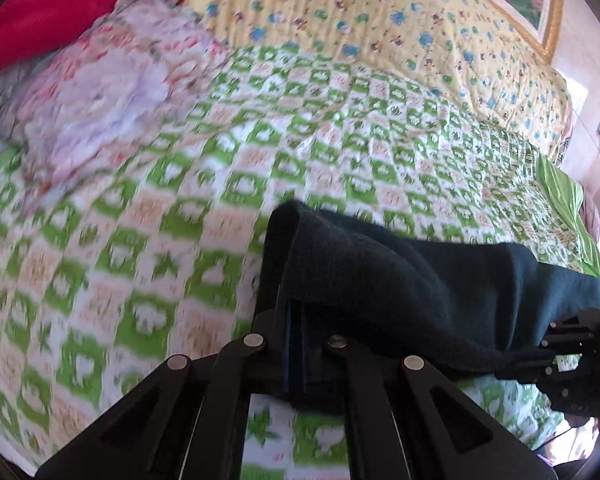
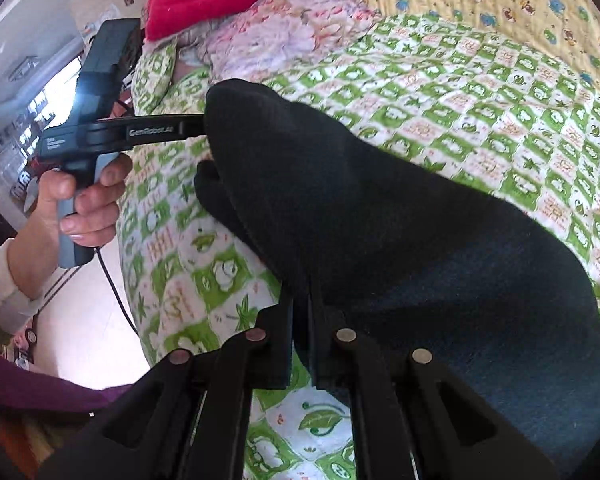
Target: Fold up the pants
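Overhead, dark fleecy pants (image 2: 380, 216); checkered quilt (image 1: 148, 200)

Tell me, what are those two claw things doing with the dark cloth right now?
Left gripper shut on pants. Right gripper shut on pants too. Pants lifted over the bed. Floral cloth pile lies well beyond.
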`<control>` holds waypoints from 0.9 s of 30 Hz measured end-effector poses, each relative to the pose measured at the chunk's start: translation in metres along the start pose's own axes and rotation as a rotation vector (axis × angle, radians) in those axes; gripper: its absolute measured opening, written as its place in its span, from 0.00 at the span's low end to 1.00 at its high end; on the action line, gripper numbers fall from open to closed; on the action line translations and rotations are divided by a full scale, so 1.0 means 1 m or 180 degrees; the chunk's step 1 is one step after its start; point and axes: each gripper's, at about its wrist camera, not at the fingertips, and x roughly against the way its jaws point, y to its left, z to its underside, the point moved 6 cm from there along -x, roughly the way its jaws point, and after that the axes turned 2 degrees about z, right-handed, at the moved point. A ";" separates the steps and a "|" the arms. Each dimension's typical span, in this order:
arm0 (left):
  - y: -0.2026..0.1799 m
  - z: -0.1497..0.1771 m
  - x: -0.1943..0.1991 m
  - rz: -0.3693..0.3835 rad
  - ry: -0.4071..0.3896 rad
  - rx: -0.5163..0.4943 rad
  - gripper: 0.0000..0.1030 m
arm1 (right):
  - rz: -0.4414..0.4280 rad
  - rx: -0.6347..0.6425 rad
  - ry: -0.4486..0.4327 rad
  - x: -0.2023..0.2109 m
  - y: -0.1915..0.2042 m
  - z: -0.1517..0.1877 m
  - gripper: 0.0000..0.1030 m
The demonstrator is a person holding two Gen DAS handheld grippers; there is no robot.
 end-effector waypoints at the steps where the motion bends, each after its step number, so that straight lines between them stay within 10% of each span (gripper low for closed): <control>1: 0.003 0.006 0.003 0.0012 0.0030 0.0061 0.02 | -0.0037 0.0014 0.0052 0.000 0.001 0.002 0.10; 3: 0.008 0.015 0.011 0.0005 0.0064 0.0203 0.02 | -0.0035 0.0028 0.0047 0.003 0.002 0.002 0.14; 7: 0.018 0.023 0.032 0.0120 0.0066 0.0575 0.13 | -0.0151 -0.0041 -0.0030 0.015 0.001 0.001 0.60; 16: 0.009 -0.001 0.047 0.0227 0.0029 0.0947 0.56 | -0.0134 -0.0220 -0.0337 0.046 -0.014 -0.017 0.60; 27: 0.022 0.003 0.001 0.0253 0.0494 0.1699 0.58 | 0.0231 -0.0727 -0.0508 0.068 -0.093 -0.044 0.60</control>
